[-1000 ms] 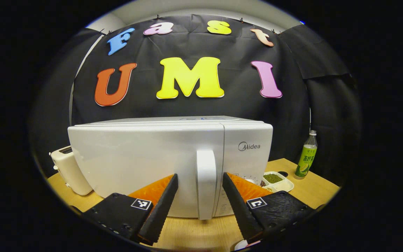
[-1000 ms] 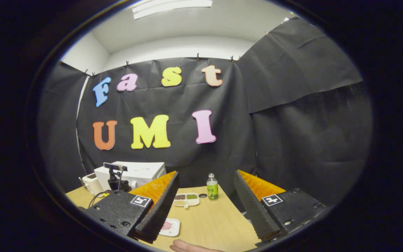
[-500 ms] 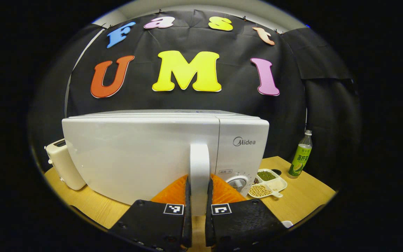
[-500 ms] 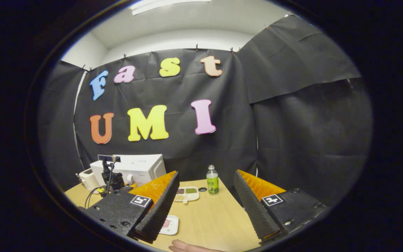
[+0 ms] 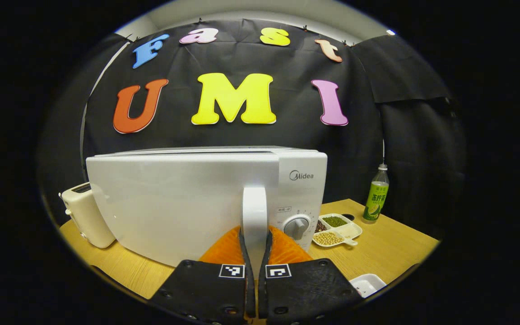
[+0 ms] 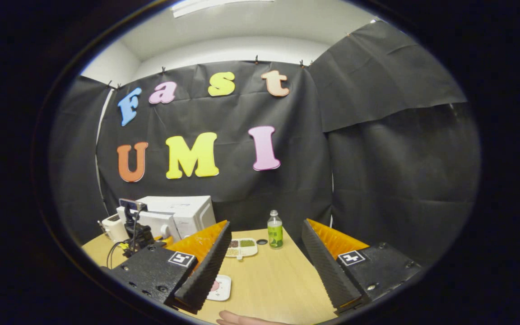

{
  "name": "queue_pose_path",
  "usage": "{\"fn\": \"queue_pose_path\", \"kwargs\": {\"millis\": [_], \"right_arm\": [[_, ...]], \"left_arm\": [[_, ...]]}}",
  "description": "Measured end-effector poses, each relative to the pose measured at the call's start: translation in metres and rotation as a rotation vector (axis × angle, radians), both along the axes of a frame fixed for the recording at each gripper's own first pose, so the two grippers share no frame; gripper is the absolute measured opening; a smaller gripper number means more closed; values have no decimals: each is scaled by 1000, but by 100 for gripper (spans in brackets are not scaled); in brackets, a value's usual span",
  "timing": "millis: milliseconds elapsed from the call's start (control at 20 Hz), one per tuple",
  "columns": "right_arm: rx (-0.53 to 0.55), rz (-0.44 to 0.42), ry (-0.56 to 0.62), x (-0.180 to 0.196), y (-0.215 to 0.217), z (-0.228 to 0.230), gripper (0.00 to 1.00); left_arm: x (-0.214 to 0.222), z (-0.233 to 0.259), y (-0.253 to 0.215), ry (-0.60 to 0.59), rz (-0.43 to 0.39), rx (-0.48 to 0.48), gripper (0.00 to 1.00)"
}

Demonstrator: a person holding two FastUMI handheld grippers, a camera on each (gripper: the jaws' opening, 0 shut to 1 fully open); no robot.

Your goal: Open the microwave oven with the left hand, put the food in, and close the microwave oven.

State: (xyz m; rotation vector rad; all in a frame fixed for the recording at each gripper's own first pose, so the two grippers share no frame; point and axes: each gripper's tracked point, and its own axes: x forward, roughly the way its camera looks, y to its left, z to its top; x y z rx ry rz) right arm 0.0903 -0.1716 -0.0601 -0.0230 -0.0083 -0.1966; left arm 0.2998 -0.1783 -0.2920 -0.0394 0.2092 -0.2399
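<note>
1. Our left claw (image 5: 254, 253) is clamped on the microwave oven's door handle (image 5: 254, 212), one finger pressing each side of the upright white bar. We judge the hold sits low on the handle so that a pull swings the door (image 5: 178, 203) out on its far hinge.
2. The microwave oven (image 5: 206, 198) stands on the table (image 5: 400, 248). In the right gripper view its door looks slightly ajar; in the left gripper view we cannot tell.
3. Our right claw (image 6: 262, 253) hangs with its fingers spread wide and nothing between them, well apart from the oven, presumably waiting to fetch the food.
4. The food appears to be the small white plate (image 6: 218, 288) with something pinkish on it, lying on the table just beside the right claw's left finger. We cannot tell what it is.
5. Around the oven we see a cream toaster (image 5: 84, 216) at its hinge side, a divided dish of beans (image 5: 336, 229) near the control knob (image 5: 297, 225), and a green drink bottle (image 5: 375, 195) farther off.
6. The toaster stands close to the hinge side; we judge that it may limit how far the door swings. A hand (image 6: 242, 319) rests at the table's near edge.
</note>
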Motion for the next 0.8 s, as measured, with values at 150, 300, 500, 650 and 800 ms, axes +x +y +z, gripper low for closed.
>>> {"fn": "queue_pose_path", "kwargs": {"millis": [150, 300, 500, 650, 800], "right_arm": [[5, 17, 13, 1, 12, -8, 100], [7, 38, 32, 1, 26, -16, 91], [-16, 62, 39, -5, 47, -20, 91], [-24, 88, 47, -6, 61, -26, 91], [-19, 119, 75, -1, 73, -38, 100]], "left_arm": [[-26, 3, 9, 1, -49, -15, 0], [-53, 5, 24, -8, -70, -12, 2], [-87, 5, 50, 3, -79, -11, 2], [-119, 5, 79, 13, -82, 10, 2], [-157, 13, 132, -6, -14, 55, 35]]}}
